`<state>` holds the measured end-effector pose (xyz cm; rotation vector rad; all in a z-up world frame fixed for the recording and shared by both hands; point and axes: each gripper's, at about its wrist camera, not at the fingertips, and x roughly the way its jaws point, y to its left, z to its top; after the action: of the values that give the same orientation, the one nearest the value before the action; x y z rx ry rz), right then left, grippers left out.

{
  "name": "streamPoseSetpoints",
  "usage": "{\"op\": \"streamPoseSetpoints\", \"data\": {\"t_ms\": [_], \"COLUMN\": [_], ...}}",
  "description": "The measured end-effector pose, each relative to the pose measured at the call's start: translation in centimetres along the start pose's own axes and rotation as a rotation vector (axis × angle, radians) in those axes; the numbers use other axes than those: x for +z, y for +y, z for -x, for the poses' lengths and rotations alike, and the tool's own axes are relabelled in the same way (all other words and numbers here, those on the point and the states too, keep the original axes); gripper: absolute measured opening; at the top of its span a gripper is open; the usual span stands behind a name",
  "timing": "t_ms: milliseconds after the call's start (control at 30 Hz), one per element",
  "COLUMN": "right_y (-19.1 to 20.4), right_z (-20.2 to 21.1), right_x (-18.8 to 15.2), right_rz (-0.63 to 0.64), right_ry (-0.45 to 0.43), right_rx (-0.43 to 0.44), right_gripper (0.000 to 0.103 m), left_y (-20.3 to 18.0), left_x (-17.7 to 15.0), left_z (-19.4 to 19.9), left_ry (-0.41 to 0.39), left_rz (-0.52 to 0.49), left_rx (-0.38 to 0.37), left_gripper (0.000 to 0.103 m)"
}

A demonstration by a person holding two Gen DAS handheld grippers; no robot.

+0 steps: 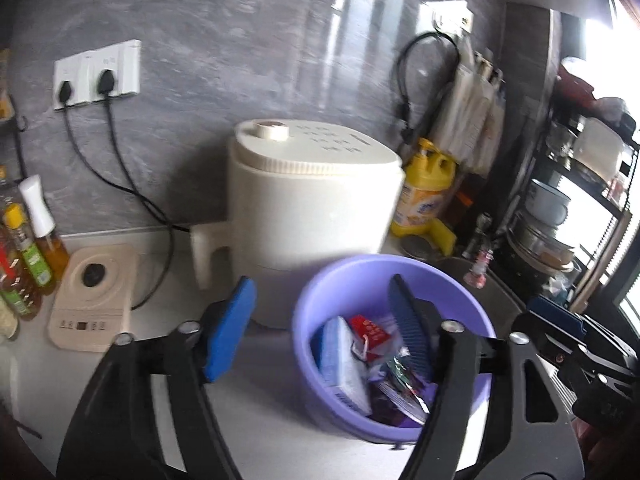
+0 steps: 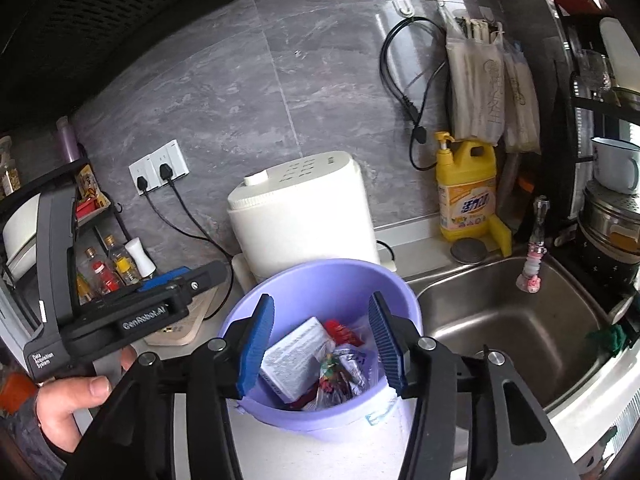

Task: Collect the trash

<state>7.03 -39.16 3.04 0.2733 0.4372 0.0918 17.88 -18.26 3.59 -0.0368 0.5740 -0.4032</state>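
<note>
Grey marbled wall tiles back a pale worktop, with a white double socket, a steel sink and a black rack against bright window light

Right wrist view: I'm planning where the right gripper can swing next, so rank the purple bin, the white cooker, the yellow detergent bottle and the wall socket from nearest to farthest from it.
1. Purple bin, directly under the open right gripper.
2. White cooker, just behind the bin.
3. Yellow detergent bottle, back right against the wall beside the sink.
4. Wall socket, back left on the tiles; too close to call against the bottle.
</note>
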Motion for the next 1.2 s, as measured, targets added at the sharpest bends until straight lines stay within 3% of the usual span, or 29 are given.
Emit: {"op": "streamPoseSetpoints", "data": {"t_ms": [100,200,267,367,667,1200], "right_y": [1.1,2.4,3.2,4.5,9.2,15.7], "right_z": [-0.7,-1.2,-1.5,-1.9,-4.7,-6.8], "right_x": [0.0,0.0,0.0,-0.1,-1.0,-2.9], "right_rz": [0.014,0.029,0.034,0.034,0.068,0.132], "right_ry": [0.010,0.007,-0.001,-0.022,0.027,0.100], "right_rx": [0.025,0.049,0.065,0.103,0.223,0.358], "right_gripper": [0.052,0.060,0.076,0.090,0.095,0.095], "left_y": [1.2,2.5,3.4,5.1,10.6,16.1], "left_x": [-0.1,-0.2,-0.1,-0.1,-1.2,-3.5], "left_z": [0.8,1.5,1.9,3.2,7.0,10.7], "left_ry": [-0.019,-0.028,-0.027,-0.038,-0.061,-0.065], "left_rz": [0.005,0.010,0.014,0.020,0.080,0.133], "left_rx": [0.040,0.078,0.104,0.150,0.296,0.435], "left_gripper": [0.090,0.095,0.095,0.097,0.097,0.097]}}
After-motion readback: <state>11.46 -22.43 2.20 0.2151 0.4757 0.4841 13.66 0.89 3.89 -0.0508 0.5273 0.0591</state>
